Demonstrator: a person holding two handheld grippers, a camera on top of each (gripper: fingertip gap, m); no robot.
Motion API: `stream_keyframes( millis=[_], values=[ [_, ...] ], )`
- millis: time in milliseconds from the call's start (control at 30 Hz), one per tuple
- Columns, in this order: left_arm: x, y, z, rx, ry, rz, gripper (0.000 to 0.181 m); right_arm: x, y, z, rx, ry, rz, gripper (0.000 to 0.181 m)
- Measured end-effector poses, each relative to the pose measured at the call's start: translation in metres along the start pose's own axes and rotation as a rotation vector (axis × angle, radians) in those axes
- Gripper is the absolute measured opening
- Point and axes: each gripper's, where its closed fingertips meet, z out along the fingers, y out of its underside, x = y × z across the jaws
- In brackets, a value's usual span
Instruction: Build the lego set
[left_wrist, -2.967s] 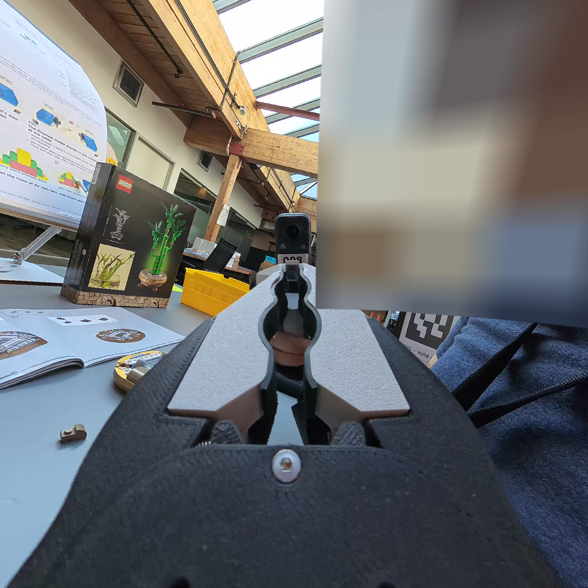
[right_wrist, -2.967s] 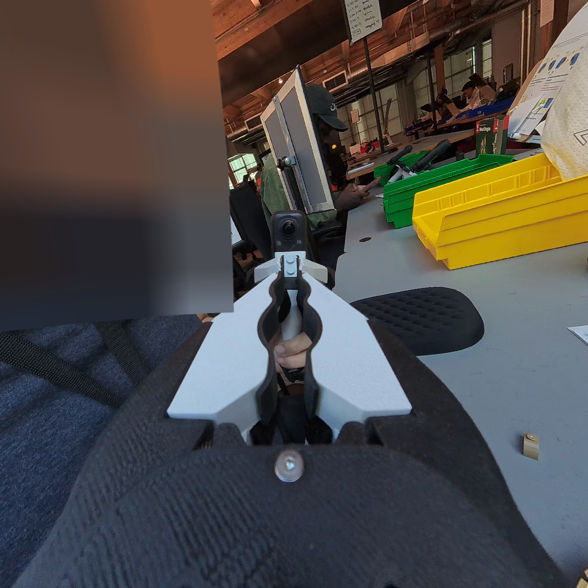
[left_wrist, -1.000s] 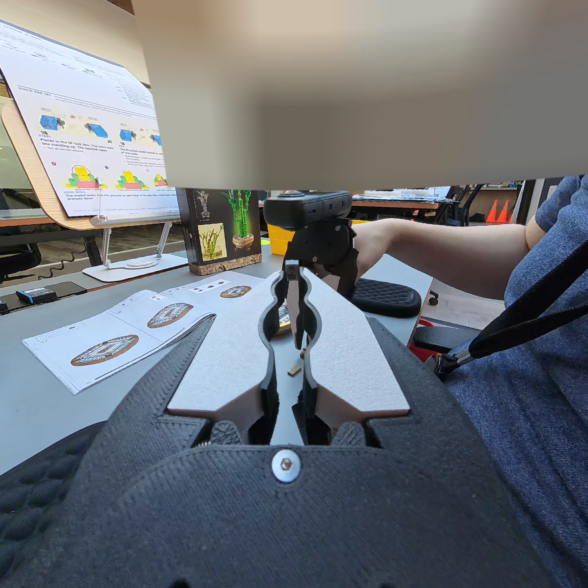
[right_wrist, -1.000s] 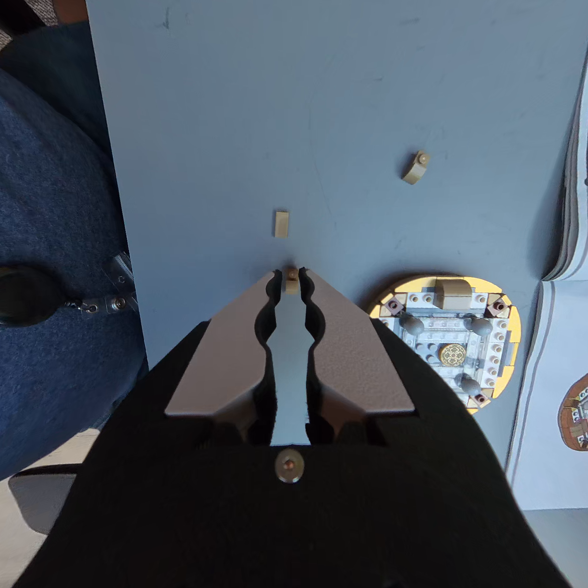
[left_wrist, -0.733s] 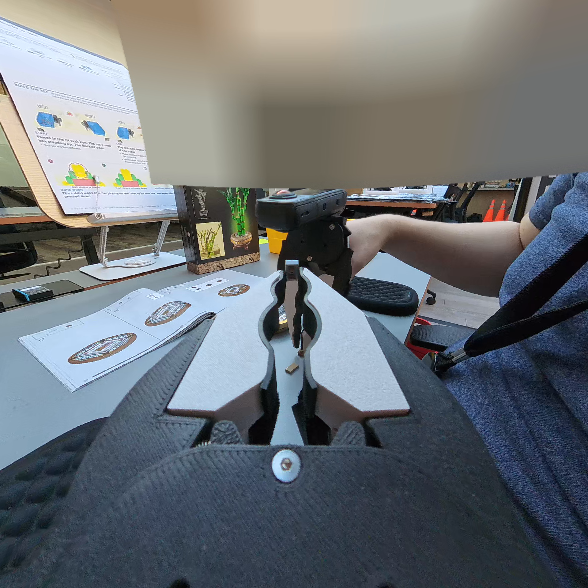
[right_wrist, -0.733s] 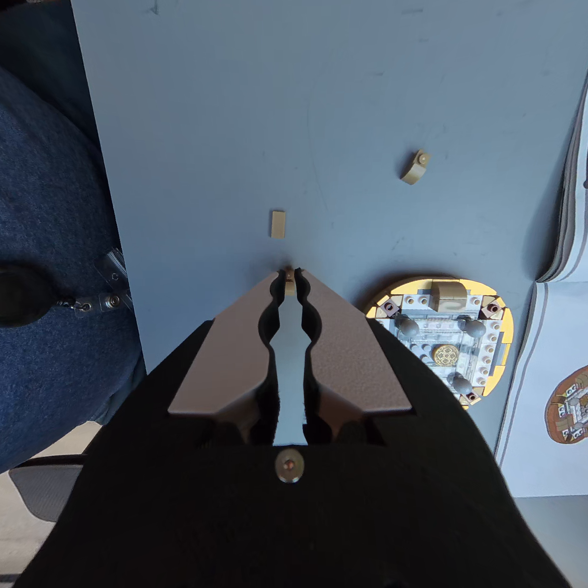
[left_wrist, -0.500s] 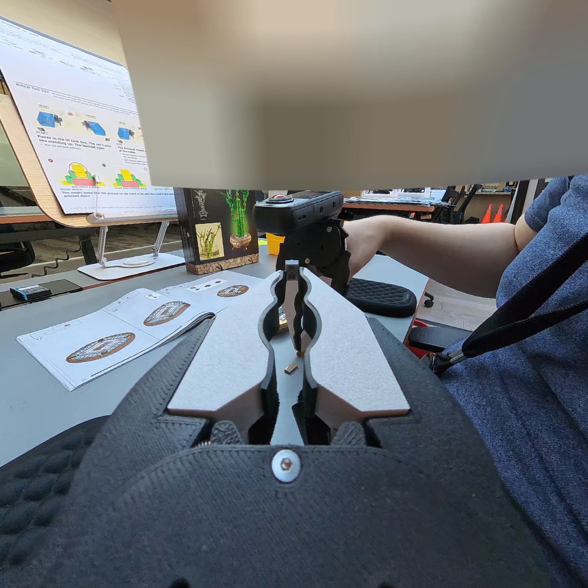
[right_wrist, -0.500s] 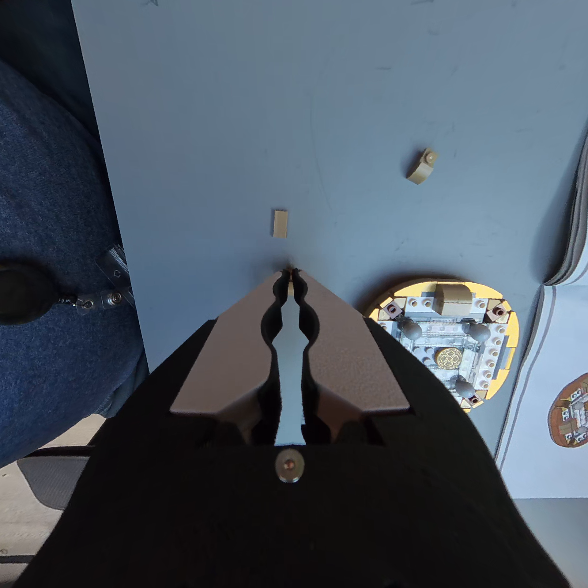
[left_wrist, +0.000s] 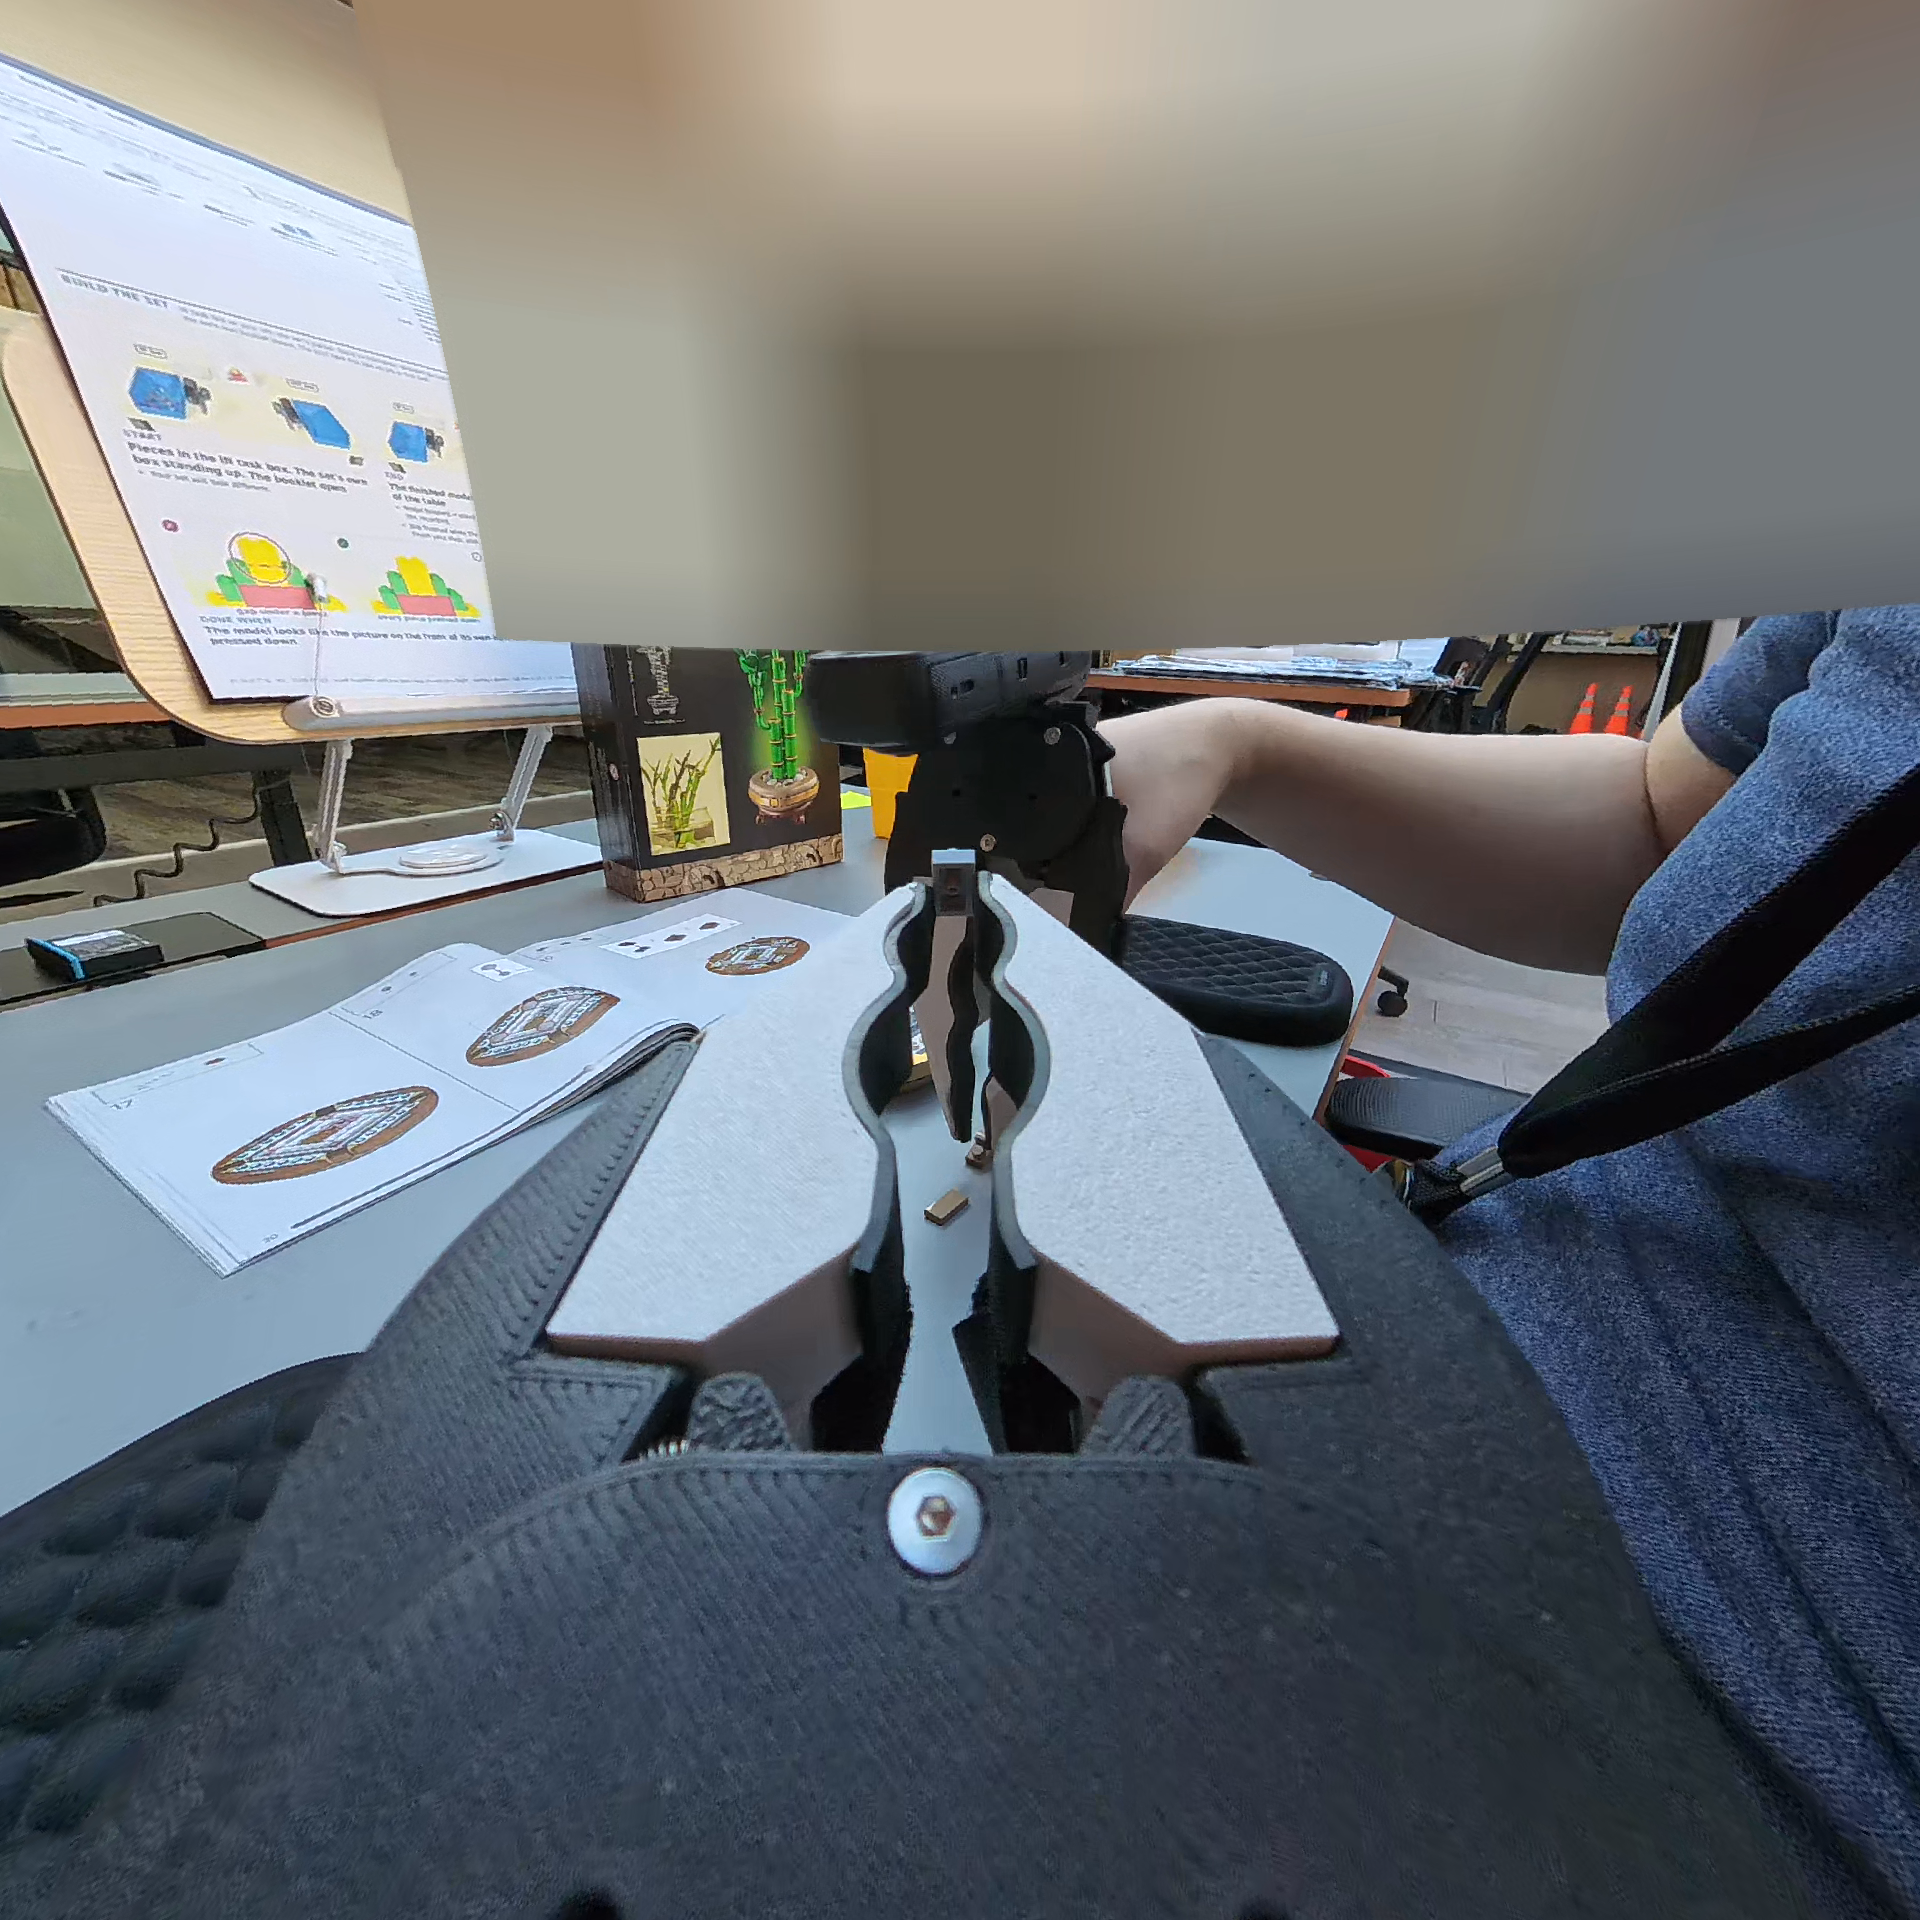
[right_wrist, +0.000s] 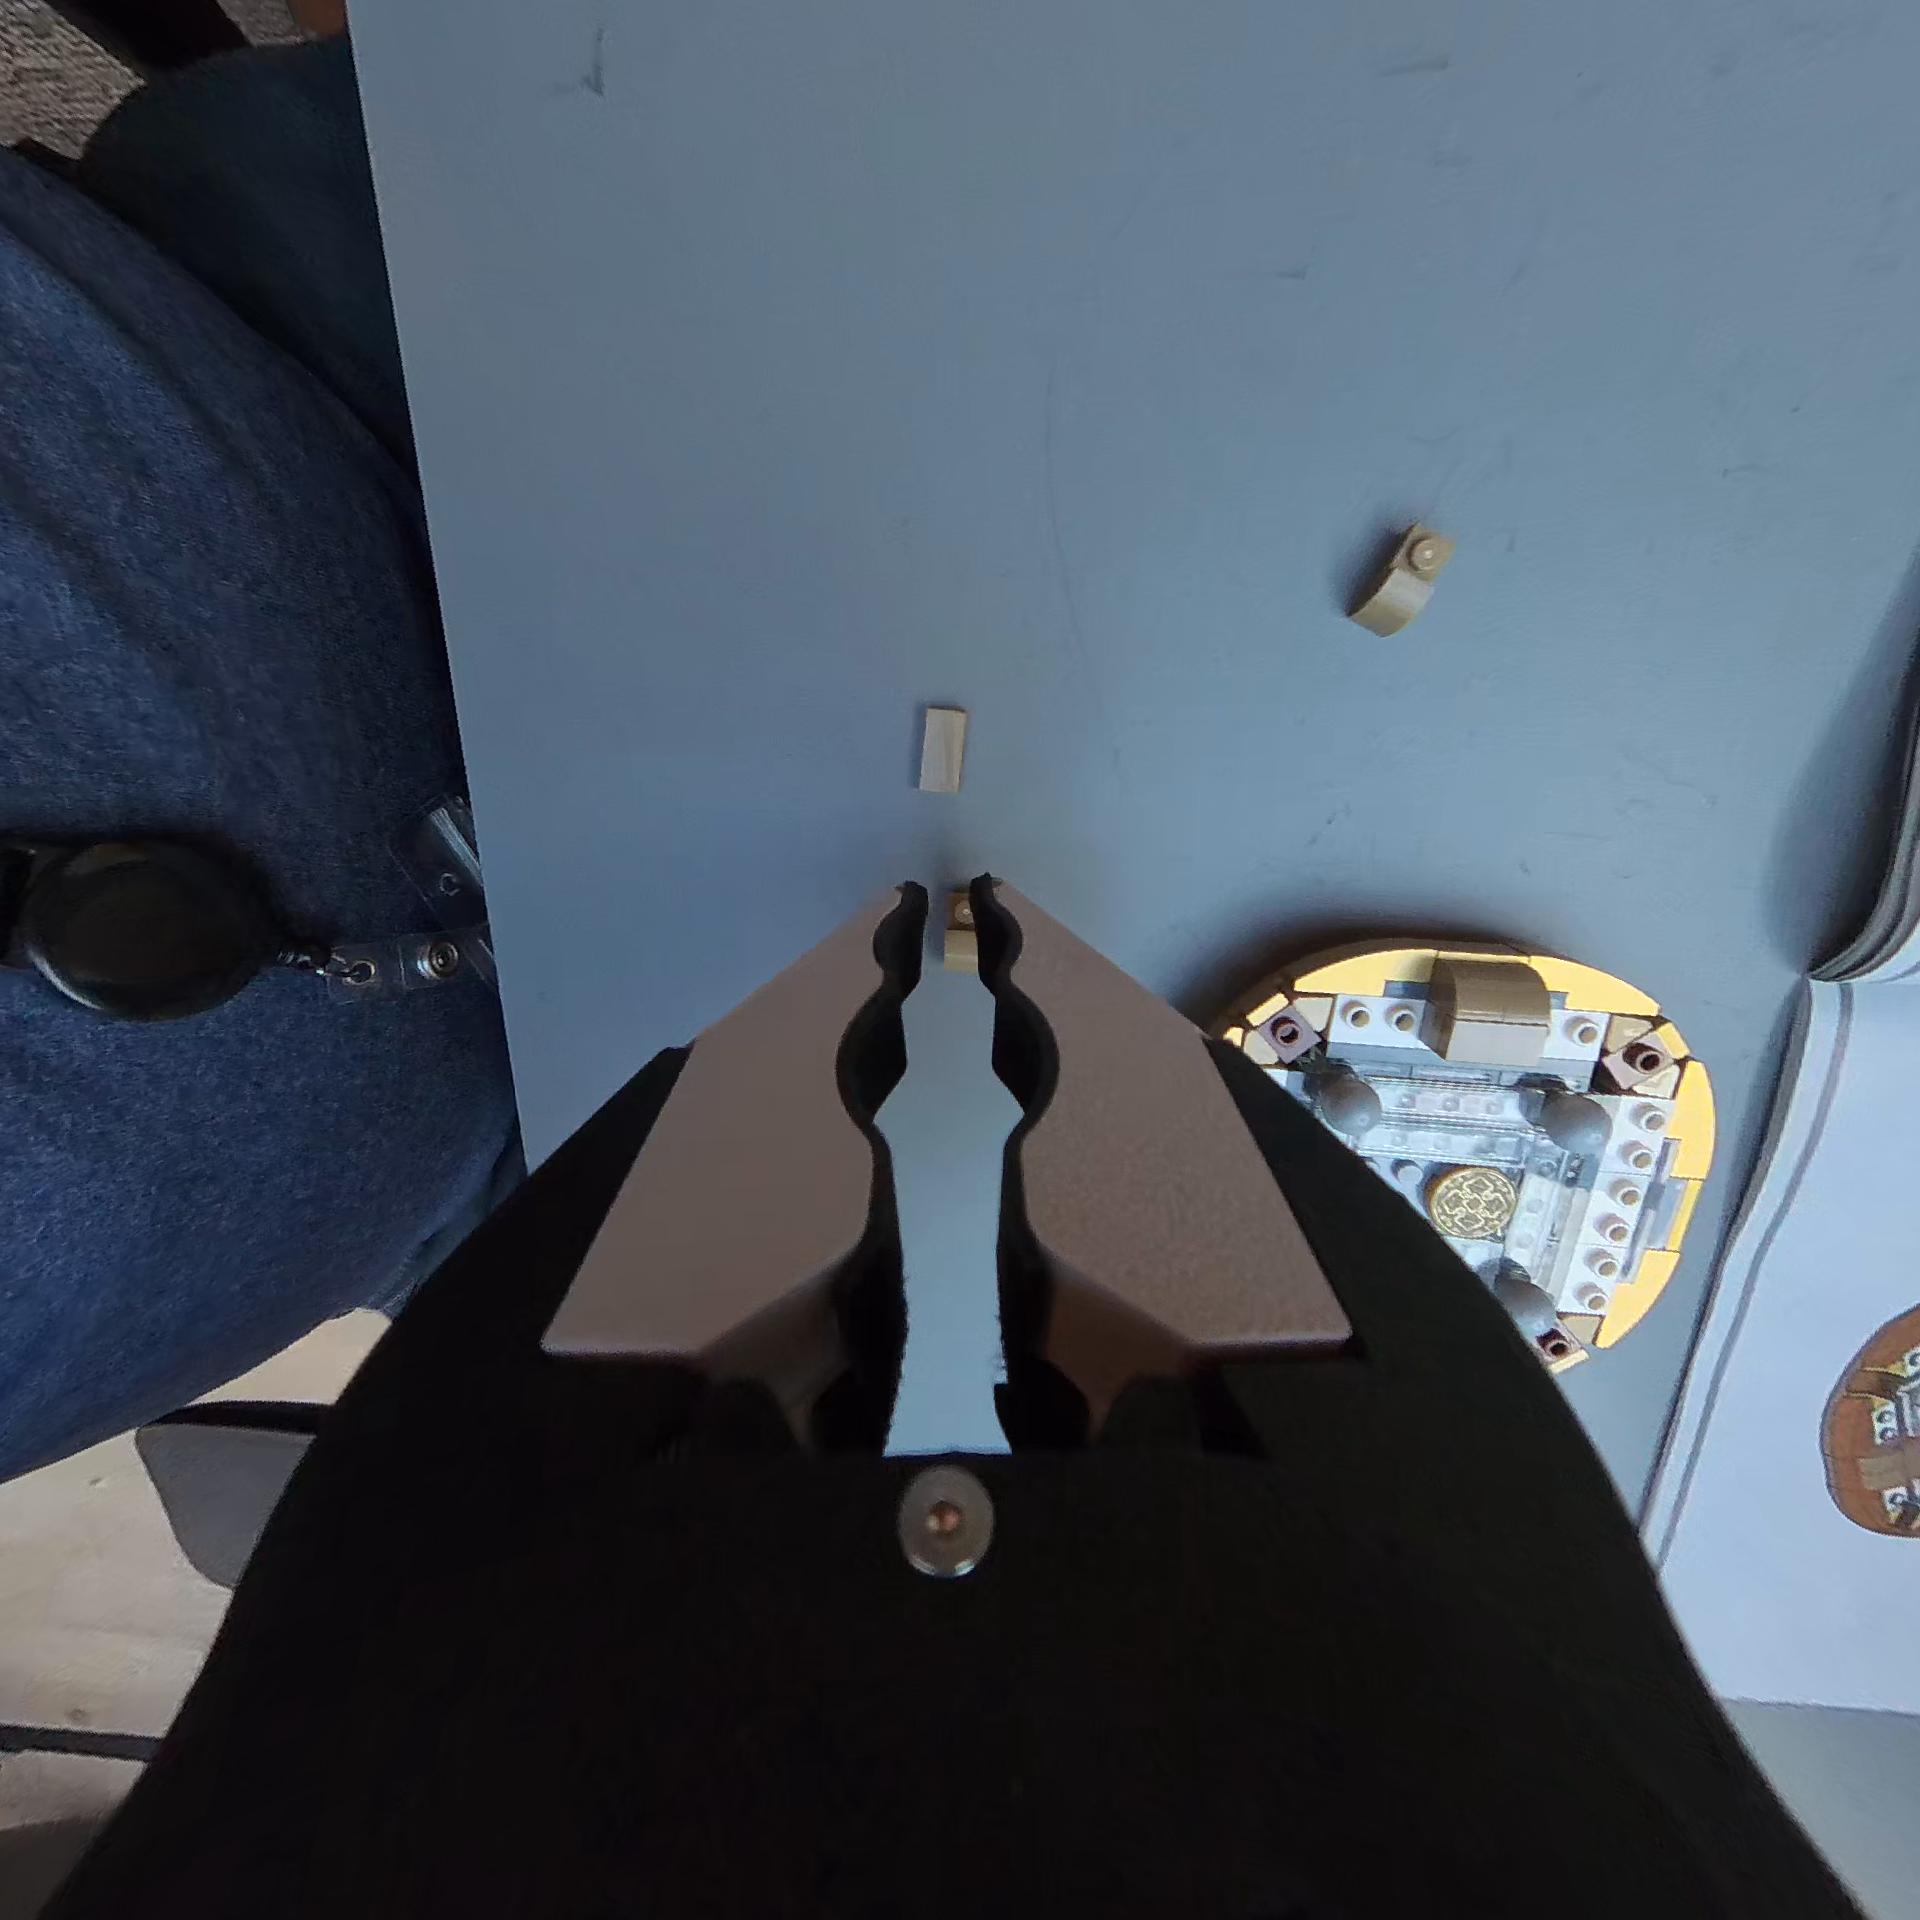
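My right gripper (right_wrist: 948, 891) points straight down at the grey table (right_wrist: 1143, 312). Its jaws stand a little apart around a small tan studded piece (right_wrist: 961, 928), which touches the right finger, with a gap on its left. A flat tan tile (right_wrist: 943, 764) lies just beyond the tips, and a curved tan piece (right_wrist: 1397, 592) lies farther right. The round yellow-rimmed build (right_wrist: 1683, 1122) sits to the right. My left gripper (left_wrist: 954, 896) is shut on a small grey piece (left_wrist: 954, 871), held above the table and facing the right gripper (left_wrist: 966, 1127).
An open instruction booklet (left_wrist: 416, 1081) lies left of the build; it also shows in the right wrist view (right_wrist: 1860, 1195). The set's box (left_wrist: 717, 769) and a propped instruction sheet (left_wrist: 260, 416) stand behind. A black wrist pad (left_wrist: 1236, 977) lies near the table edge. The person's torso is close on the right.
Both grippers swung from facing each other to the table. The right gripper's jaws closed around the small tan piece, then opened a little. The left gripper has stayed shut on the grey piece.
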Motion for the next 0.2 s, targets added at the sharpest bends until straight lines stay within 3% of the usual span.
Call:
stream_keyframes(
  millis=[33, 200],
  values=[
    [-0.0002, 0.0003, -0.0001, -0.001, 0.001, -0.003, 0.005, -0.0006, 0.0001, -0.0007, 0.002, -0.016, 0.000, 0.009],
    [-0.0001, 0.0008, -0.0009, -0.007, -0.005, 0.009, 0.005, 0.0010, 0.0066, -0.0008, -0.058, -0.062, -0.007, 0.014]
  ],
)
